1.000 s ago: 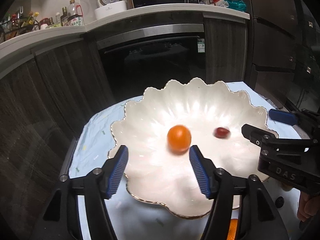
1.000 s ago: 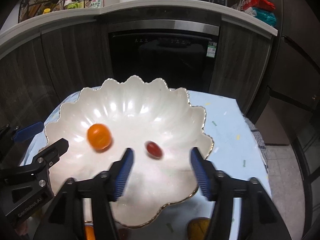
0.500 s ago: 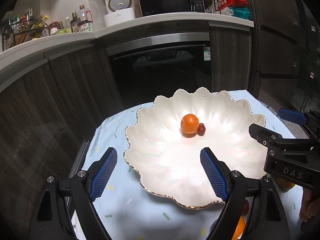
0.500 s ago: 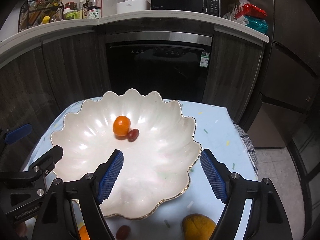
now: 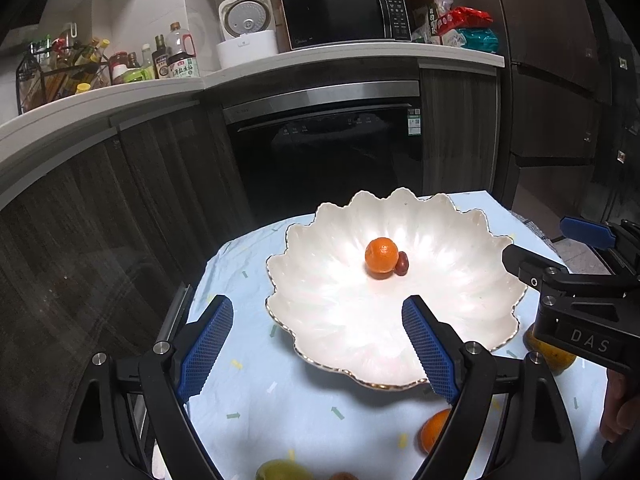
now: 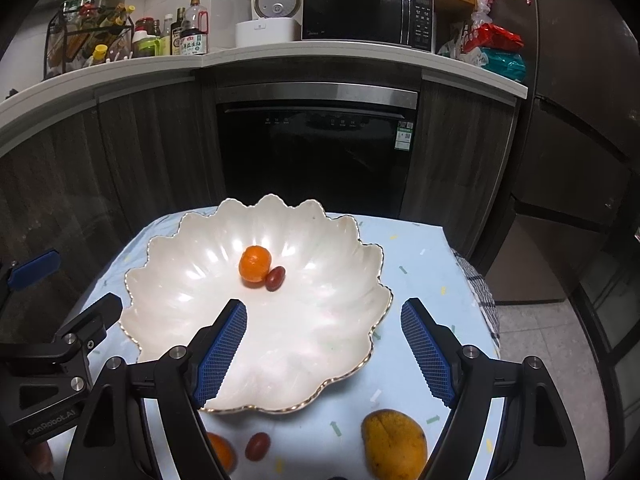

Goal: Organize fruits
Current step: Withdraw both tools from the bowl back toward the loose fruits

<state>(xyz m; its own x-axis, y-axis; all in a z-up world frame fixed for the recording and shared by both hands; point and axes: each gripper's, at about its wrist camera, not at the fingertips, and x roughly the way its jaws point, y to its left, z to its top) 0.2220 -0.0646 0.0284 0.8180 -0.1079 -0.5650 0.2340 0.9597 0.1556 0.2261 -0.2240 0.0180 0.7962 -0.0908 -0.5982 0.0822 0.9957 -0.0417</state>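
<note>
A white scalloped bowl (image 5: 320, 320) (image 6: 168, 292) stands on a light blue tablecloth. In its middle lie a small orange (image 5: 381, 255) (image 6: 255, 263) and a dark red date (image 5: 402, 263) (image 6: 275, 278), touching. My left gripper (image 5: 318, 344) is open and empty, held back over the bowl's near edge. My right gripper (image 6: 324, 348) is open and empty, also above the near rim. On the cloth in front of the bowl lie another orange (image 5: 434, 430) (image 6: 222, 450), a red date (image 6: 257, 446) and a yellow mango (image 6: 394, 444) (image 5: 552, 356).
A greenish fruit (image 5: 280, 472) lies at the near table edge. The small table ends at a dark oven (image 6: 316, 152) and wood cabinets behind. A checked cloth (image 6: 480, 300) hangs off the right side. The counter above holds a microwave (image 6: 366, 14), rice cooker and bottles.
Both grippers have pulled back and up from the bowl and opened wider. The orange and date rolled together and now rest in the bowl's middle.
</note>
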